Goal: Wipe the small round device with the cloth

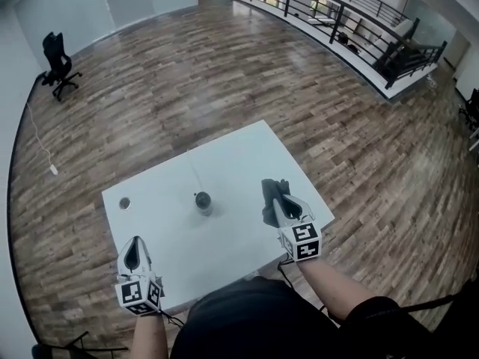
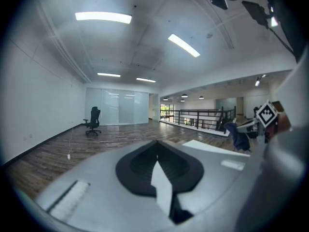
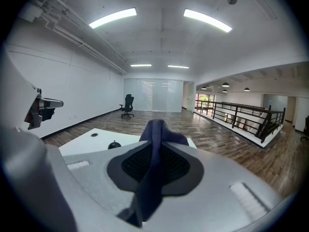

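Note:
The small round device (image 1: 203,201) stands dark and upright near the middle of the white table (image 1: 232,155); the right gripper view shows it too, as a dark dome (image 3: 114,145). My right gripper (image 1: 279,195) hovers to the right of the device, apart from it, shut on a dark blue cloth (image 1: 269,199) that hangs from its jaws. That cloth (image 3: 157,129) runs between the pads. My left gripper (image 1: 135,243) is over the table's near left edge, jaws together with nothing in them, as its own view (image 2: 157,164) confirms.
A round grommet hole (image 1: 124,203) lies in the table left of the device. A thin cable (image 1: 193,172) runs from the device toward the far edge. On the wooden floor stand an office chair (image 1: 58,66) far left and a railing (image 1: 352,21) far right.

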The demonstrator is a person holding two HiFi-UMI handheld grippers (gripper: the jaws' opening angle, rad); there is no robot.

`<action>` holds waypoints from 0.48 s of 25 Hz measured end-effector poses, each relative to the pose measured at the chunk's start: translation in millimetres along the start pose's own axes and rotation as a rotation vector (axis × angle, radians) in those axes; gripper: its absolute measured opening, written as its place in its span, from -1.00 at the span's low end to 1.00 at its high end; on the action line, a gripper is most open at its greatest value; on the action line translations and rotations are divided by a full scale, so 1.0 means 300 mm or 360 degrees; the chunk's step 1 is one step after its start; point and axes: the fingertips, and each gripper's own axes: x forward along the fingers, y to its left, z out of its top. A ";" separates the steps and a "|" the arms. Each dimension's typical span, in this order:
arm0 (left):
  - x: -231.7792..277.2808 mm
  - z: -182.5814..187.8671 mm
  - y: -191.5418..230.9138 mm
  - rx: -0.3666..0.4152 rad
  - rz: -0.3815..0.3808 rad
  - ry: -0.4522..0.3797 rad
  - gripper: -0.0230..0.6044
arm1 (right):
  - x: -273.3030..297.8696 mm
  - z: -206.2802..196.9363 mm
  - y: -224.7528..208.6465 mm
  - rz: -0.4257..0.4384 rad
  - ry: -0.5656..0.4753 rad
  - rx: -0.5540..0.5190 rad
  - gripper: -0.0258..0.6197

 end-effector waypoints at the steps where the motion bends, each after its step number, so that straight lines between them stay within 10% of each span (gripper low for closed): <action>1: -0.001 0.003 -0.001 -0.0002 0.0007 -0.0001 -0.90 | 0.006 0.008 0.005 0.0015 -0.0006 -0.0001 -0.74; 12: -0.053 0.004 0.029 -0.0013 0.0100 0.0014 -0.90 | 0.070 0.076 0.107 0.0183 -0.0035 -0.0027 -0.74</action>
